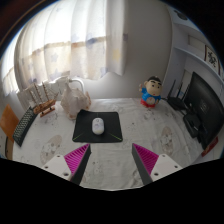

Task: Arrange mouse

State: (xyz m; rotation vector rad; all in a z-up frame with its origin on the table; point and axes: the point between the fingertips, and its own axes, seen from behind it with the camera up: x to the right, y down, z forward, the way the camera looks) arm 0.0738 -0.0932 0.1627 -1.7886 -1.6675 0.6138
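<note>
A white mouse (98, 126) lies on a black mouse pad (85, 133) on the table with a light patterned cloth (140, 128). The pad sits beyond my fingers, slightly left of the middle. My gripper (112, 158) hovers over the cloth near the table's front, fingers wide apart with nothing between them. The magenta pads (76, 156) show on the inner faces of both fingers.
A black keyboard (24, 127) lies at the left. A model ship (42, 98) and a white plush (72, 97) stand at the back left. A cartoon figure (151, 93) stands at the back right. A black monitor (203, 103) and router stand at the right. Curtains hang behind.
</note>
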